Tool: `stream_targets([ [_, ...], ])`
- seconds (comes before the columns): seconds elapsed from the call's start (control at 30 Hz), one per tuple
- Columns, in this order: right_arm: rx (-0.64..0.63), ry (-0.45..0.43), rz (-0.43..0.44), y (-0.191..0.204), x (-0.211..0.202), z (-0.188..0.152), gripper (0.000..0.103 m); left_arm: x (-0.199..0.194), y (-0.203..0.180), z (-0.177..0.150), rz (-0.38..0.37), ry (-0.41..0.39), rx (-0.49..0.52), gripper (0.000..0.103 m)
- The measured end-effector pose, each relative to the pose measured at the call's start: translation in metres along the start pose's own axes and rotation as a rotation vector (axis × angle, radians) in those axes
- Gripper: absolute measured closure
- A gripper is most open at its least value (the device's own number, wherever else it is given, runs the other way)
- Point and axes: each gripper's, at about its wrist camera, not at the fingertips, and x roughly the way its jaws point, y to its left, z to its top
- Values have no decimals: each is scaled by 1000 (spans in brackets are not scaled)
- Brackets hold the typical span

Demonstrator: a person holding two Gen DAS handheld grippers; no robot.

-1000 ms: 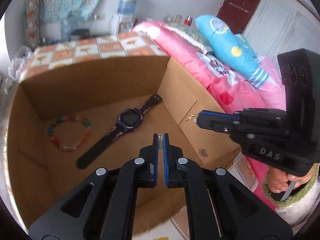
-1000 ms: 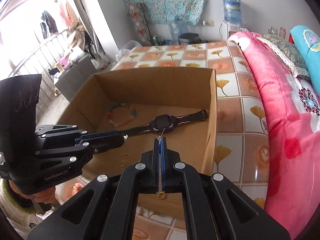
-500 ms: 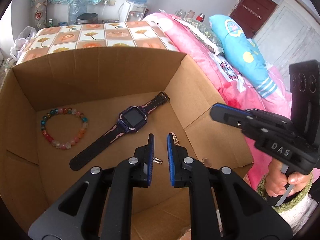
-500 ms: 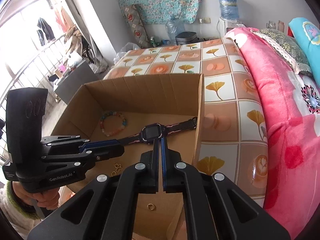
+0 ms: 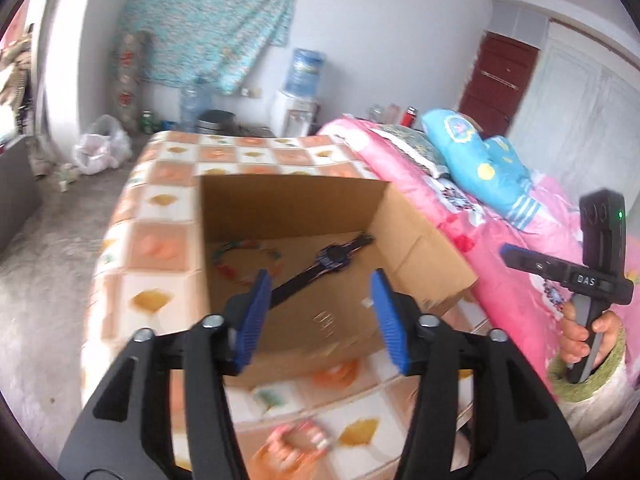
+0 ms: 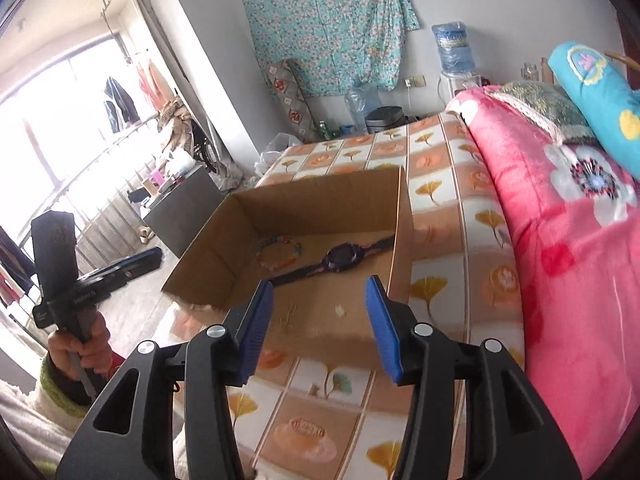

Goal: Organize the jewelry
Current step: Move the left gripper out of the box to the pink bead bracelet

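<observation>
An open cardboard box [image 5: 296,196] [image 6: 320,196] sits on a tiled bedspread. Inside lie a dark smartwatch [image 5: 332,258] [image 6: 344,258], a coloured bead bracelet [image 5: 240,256] [image 6: 278,250] and small gold pieces [image 5: 324,322] [image 6: 290,314] on the box floor near the front. My left gripper [image 5: 318,316] is open and empty, held back above the box's near edge. My right gripper [image 6: 320,320] is open and empty, also above the near edge. The right gripper shows at the right of the left wrist view [image 5: 560,268]. The left gripper shows at the left of the right wrist view [image 6: 80,280].
A pink quilt [image 6: 560,240] and blue pillow [image 5: 480,168] lie to the right of the box. The orange tiled bedspread [image 6: 440,200] surrounds it. A small piece [image 6: 314,390] lies on the bedspread in front of the box. The floor drops off to the left [image 5: 48,260].
Both grippers have opened wide and pulled back and up out of the box. The small gold pieces they held now lie on the box floor.
</observation>
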Motion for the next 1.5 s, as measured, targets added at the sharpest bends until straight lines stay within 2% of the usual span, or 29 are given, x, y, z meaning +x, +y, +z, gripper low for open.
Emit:
stream_targets([
  [0.1,89,17,39,-5,-2,-30,52,-22,15,-26,67,4,-14,43],
  [0.2,218,66,100,-16,9,-57,52,-27,19,-52,86,46,-22,41],
  [0.37,313,197,49,-24,43,-84,52,-10,-2,-88,71,128,35,39],
  [0.5,345,226,63,-21,54,-87,52,9,-26,-115,118,156,146,39],
  [0.53,337,227,64,-18,55,-87,52,12,-31,-122,125,157,172,40],
  [0.6,317,231,57,-10,57,-88,52,19,-39,-134,136,168,231,49],
  [0.67,303,240,55,-4,61,-90,52,26,-45,-139,126,180,261,52],
  [0.87,293,263,47,3,74,-95,52,45,-43,-145,108,244,250,71],
  [1.0,279,261,36,4,76,-96,52,56,-41,-152,115,282,247,75],
  [1.13,235,235,32,8,76,-94,52,58,-38,-152,136,274,246,82],
  [1.27,135,219,-2,18,78,-93,52,60,-36,-147,155,263,242,94],
  [1.4,7,217,-76,34,87,-93,52,69,-38,-142,145,263,225,95],
  [1.5,-85,216,-113,43,97,-94,59,72,-41,-142,136,260,234,95],
])
